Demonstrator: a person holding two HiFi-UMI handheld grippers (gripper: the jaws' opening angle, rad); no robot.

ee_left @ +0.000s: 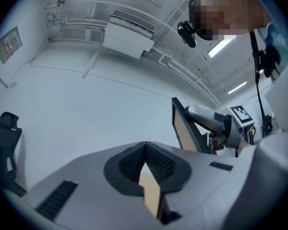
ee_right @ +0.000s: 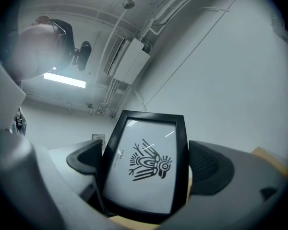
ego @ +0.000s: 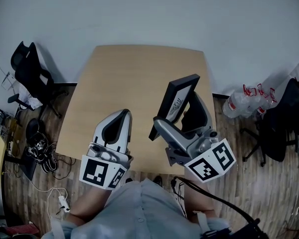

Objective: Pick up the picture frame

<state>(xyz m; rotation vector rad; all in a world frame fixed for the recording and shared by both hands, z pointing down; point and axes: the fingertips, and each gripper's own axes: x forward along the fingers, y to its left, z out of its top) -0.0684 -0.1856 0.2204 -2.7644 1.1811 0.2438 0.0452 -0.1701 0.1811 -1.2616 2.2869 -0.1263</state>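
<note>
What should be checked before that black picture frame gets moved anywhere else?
1. Right gripper has its jaws on both side edges of the picture frame: ok.
2. Frame fully clear of the table: cannot tell.
3. Left gripper empty, jaws together: ok.
4. Left gripper apart from the frame: ok.
5. Nothing else on the table around the frame: ok.
</note>
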